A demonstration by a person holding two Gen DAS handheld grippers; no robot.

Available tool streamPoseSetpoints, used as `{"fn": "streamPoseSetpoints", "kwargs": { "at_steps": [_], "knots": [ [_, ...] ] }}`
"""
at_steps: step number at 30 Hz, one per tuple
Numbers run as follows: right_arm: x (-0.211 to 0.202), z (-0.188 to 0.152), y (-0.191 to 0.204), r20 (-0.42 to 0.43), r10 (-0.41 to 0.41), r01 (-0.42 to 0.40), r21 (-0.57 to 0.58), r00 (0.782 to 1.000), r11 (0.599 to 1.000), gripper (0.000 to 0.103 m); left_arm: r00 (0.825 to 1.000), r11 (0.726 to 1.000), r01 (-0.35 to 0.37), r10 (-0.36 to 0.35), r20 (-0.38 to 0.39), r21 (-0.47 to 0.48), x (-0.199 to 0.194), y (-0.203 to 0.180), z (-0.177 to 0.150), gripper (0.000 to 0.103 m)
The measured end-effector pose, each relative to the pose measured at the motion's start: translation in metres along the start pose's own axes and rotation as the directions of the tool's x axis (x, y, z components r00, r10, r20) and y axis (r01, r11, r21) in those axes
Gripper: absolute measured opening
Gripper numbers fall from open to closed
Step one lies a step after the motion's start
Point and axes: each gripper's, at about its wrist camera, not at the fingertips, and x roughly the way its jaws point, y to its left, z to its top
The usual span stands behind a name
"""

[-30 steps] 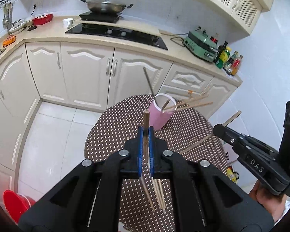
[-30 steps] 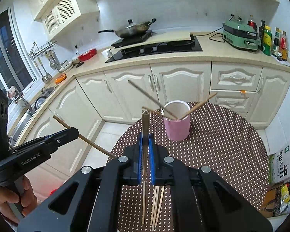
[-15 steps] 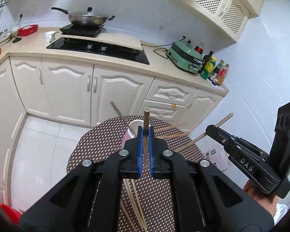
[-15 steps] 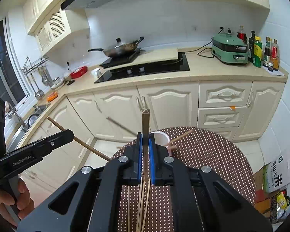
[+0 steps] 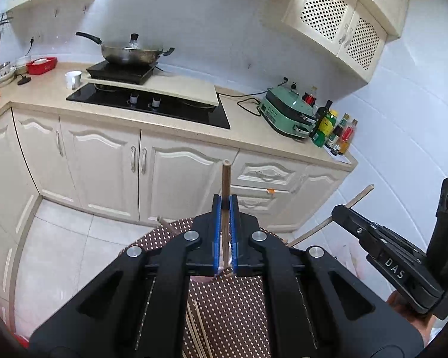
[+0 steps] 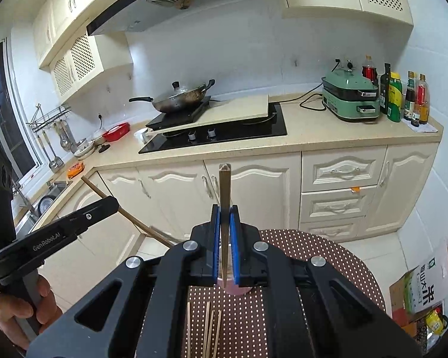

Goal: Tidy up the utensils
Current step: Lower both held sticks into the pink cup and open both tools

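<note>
My left gripper (image 5: 225,205) is shut on a wooden chopstick (image 5: 225,179) that points up past the jaws. My right gripper (image 6: 224,212) is shut on another wooden chopstick (image 6: 224,185). Both are raised above the round brown dotted table (image 6: 328,253). The pink cup (image 6: 237,289) is almost hidden behind the jaws in both views. Several loose chopsticks (image 6: 209,328) lie on the table under the grippers. The right gripper (image 5: 355,217) shows at the right of the left wrist view, the left gripper (image 6: 104,205) at the left of the right wrist view.
Cream kitchen cabinets (image 5: 179,176) stand behind the table. The counter carries a black hob (image 5: 152,104), a wok (image 5: 128,52), a green appliance (image 6: 351,98) and bottles (image 6: 403,95). A cardboard box with a bag (image 6: 424,289) sits on the floor at the right.
Both grippers have tilted up and risen, each still holding its chopstick. The pink cup has slid down behind the jaws and the upper cabinets and hood have come into view.
</note>
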Motion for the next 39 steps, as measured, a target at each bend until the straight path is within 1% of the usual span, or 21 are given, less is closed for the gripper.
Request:
{"fn": "streamPoseSetpoints", "kwargs": {
  "at_steps": [6,9,16,28,32,39],
  "knots": [
    [0.008,0.009,-0.005,0.01,0.006,-0.006,0.001,1.0,1.0,0.005,0.999,0.999,-0.042,0.042,-0.009,0.015,0.019,0.002,0.001,0.006],
    [0.013,0.01,-0.006,0.013,0.005,-0.005,-0.006,1.0,1.0,0.005,0.997,0.998,-0.063,0.064,-0.034,0.021,0.031,0.006,-0.005,0.006],
    [0.029,0.003,-0.007,-0.006,-0.015,0.015,-0.04,1.0,0.999,0.005,0.991,0.996,-0.088,0.09,-0.096,0.023,0.052,0.014,-0.022,0.006],
    [0.052,-0.015,-0.007,-0.077,-0.022,0.017,-0.065,0.997,0.998,0.005,0.972,0.995,-0.087,0.095,-0.217,0.044,0.08,0.017,-0.05,0.006],
    [0.061,-0.021,-0.008,-0.113,-0.023,0.016,-0.064,0.993,0.998,0.005,0.964,0.996,-0.082,0.09,-0.249,0.041,0.085,0.019,-0.058,0.006],
    [0.077,-0.037,-0.009,-0.182,-0.023,0.013,-0.058,0.983,0.998,0.006,0.959,0.996,-0.082,0.086,-0.271,0.026,0.088,0.021,-0.06,0.007]
  ]
}}
